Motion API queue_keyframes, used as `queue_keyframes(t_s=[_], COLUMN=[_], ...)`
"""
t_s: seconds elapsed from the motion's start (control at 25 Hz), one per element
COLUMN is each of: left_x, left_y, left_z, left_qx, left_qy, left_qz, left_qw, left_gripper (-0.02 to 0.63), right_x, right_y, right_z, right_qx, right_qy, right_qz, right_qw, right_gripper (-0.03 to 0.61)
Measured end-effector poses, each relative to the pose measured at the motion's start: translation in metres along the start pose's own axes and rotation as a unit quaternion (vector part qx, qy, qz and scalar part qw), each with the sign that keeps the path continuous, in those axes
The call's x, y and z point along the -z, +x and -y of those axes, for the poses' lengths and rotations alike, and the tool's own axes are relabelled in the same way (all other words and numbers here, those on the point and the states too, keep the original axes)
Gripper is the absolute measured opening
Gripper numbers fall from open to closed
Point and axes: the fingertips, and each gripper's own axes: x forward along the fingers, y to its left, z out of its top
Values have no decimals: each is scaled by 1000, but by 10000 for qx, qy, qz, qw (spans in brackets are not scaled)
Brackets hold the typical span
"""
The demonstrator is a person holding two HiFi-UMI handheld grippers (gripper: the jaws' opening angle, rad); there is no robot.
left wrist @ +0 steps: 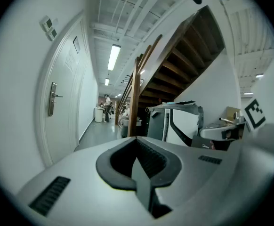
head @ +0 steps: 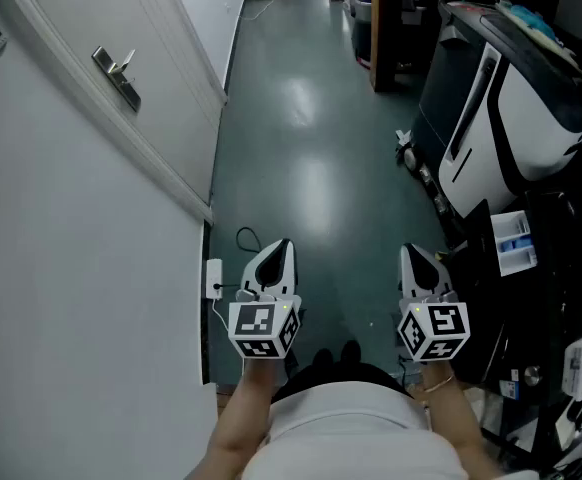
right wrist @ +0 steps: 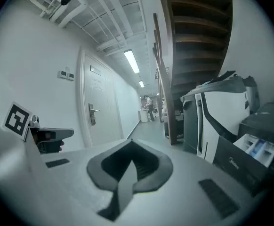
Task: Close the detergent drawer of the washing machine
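White door point(head: 121, 118), just one, lines my left. One dark washing machine point(head: 571, 258) stands on my right, its single detergent drawer point(head: 516, 243) pulled out over the floor point(head: 311, 168). I hold two tongs. Both my left tongs point(head: 279, 250) and my right tongs point(head: 414, 256) are closed tight, empty and touching nothing. The drawer sits to the right of the right one.
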Motion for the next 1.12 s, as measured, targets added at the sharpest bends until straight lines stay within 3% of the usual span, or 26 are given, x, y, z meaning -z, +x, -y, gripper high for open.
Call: queue_keyframes(t_s=[0.52, 0.76, 1.12], left_x=[3, 6, 13], left_y=[4, 7, 8], left_z=[9, 11, 24], left_qx=[-109, -195, -149], left_qy=[30, -34, -22], left_qz=[13, 16, -97], left_qw=[9999, 9998, 9998], left_gripper=[-4, 31, 86], right_x=[0, 2, 7], right_y=[-1, 2, 1], right_z=[11, 18, 22], right_qx=[52, 72, -49], right_qy=[-52, -115, -10], right_qz=[64, -24, -249], right_qw=[10000, 9999, 9997], right_gripper=[2, 5, 72])
